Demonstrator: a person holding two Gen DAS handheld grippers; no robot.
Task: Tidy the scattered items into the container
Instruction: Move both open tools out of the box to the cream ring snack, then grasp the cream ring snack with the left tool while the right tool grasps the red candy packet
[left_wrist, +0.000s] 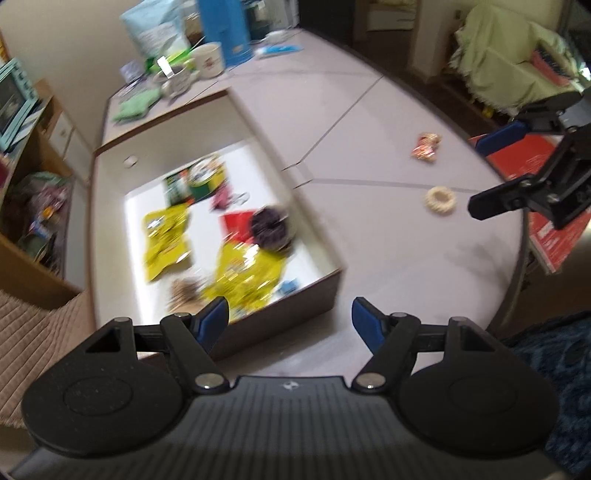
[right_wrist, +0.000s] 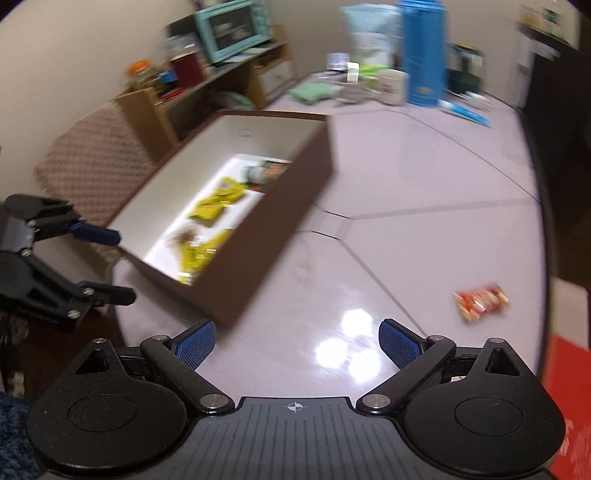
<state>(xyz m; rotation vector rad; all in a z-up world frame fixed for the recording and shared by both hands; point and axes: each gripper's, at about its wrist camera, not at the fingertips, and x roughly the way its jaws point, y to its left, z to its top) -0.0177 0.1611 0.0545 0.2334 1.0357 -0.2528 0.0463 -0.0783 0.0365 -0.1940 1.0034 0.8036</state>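
An open brown box (left_wrist: 325, 295) (right_wrist: 280, 221) with a white inside stands on the pale table. In it lie yellow packets (left_wrist: 166, 240) (right_wrist: 218, 199), a dark purple scrunchie (left_wrist: 271, 227), a green tin (left_wrist: 203, 181) and other small items. My left gripper (left_wrist: 290, 319) hovers open and empty over the box's near right corner. Out on the table lie a red snack packet (left_wrist: 426, 147) (right_wrist: 482, 300) and a cream ring (left_wrist: 440, 198). My right gripper (right_wrist: 297, 338) (left_wrist: 480, 173) is open and empty above the bare table, right of the box; the red packet lies off to its right.
At the table's far end stand a blue flask (left_wrist: 223, 31) (right_wrist: 423, 55), mugs (left_wrist: 207, 61), a white bag (left_wrist: 155, 27) and a green cloth (left_wrist: 133, 107). A shelf with a teal oven (right_wrist: 232, 27) stands left. A red box (left_wrist: 546, 206) sits beyond the table's right edge.
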